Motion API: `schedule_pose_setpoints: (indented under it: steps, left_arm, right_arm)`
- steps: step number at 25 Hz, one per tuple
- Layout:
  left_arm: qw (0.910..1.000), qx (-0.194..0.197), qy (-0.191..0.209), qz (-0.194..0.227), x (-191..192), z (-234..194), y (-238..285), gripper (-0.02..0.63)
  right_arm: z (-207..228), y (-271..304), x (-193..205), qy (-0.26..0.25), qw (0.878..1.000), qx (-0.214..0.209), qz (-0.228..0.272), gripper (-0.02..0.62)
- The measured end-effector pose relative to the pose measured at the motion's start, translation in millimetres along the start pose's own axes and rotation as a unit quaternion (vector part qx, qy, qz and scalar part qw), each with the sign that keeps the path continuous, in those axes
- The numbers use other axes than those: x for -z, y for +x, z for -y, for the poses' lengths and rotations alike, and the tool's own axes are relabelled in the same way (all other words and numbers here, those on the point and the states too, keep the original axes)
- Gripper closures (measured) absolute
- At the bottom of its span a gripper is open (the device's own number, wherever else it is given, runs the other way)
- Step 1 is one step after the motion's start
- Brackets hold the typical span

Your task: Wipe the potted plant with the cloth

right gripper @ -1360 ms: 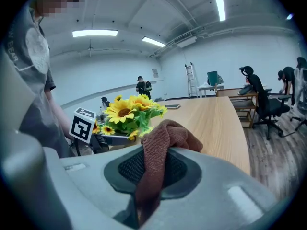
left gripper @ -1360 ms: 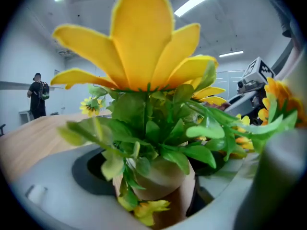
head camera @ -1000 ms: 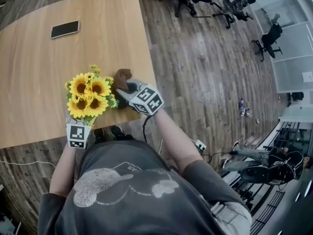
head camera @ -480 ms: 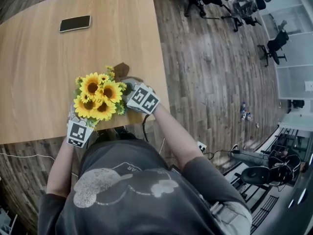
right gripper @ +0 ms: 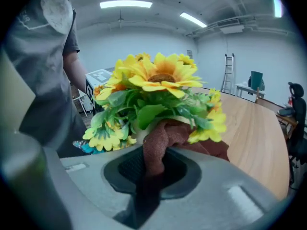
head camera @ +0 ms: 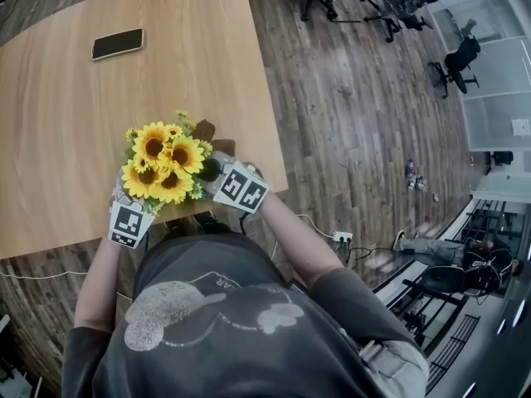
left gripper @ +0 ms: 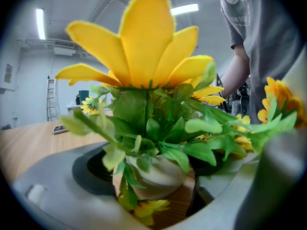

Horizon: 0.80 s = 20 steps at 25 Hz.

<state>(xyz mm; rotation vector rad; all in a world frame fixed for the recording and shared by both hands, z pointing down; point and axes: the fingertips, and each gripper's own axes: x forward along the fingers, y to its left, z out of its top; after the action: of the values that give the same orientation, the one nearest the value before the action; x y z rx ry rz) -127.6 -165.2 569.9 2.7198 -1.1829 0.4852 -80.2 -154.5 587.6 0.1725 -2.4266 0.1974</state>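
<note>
Potted plant (head camera: 166, 160): on table (head camera: 58, 139), near edge, right end. Pot (left gripper: 160, 174) hidden under blooms in head view. Left gripper (left gripper: 163, 188): jaws wide, clamped on pot (right contact partly masked by leaves). Right gripper (right gripper: 151, 176): jaws pinched on brown cloth (right gripper: 160, 138), cloth end against foliage base. Phone (head camera: 117, 44): far left.

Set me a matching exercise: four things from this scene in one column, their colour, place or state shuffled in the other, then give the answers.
Things:
1. cloth
2. phone
3. pot
4. sunflowers

Place, colour or state:
A. yellow
B. between the left gripper jaws
C. pinched by the right gripper
D. lying flat on the far part of the table

Pairs: 1-C, 2-D, 3-B, 4-A
</note>
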Motion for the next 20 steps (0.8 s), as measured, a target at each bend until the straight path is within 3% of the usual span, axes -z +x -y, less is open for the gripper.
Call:
schedule_pose_setpoints:
  steps: [7,9,20]
  left_arm:
    - [0.9998,-0.005,0.016,-0.012,2.1,-1.0,2.8,0.1]
    - [0.9995,-0.021,0.018,-0.018,8.2,-3.0,-1.6,0.049]
    - [0.9895,-0.121,-0.074,-0.027,27.6,10.1,-59.3,0.015]
  right_arm:
    - [-23.1,0.9,1.4,0.013,1.0,0.002,0.008,0.538]
    - [-28.4,3.4,-0.5,0.02,1.0,0.004,0.014,0.538]
    - [-58.6,2.6,-8.9,0.01,0.999,-0.016,0.034,0.538]
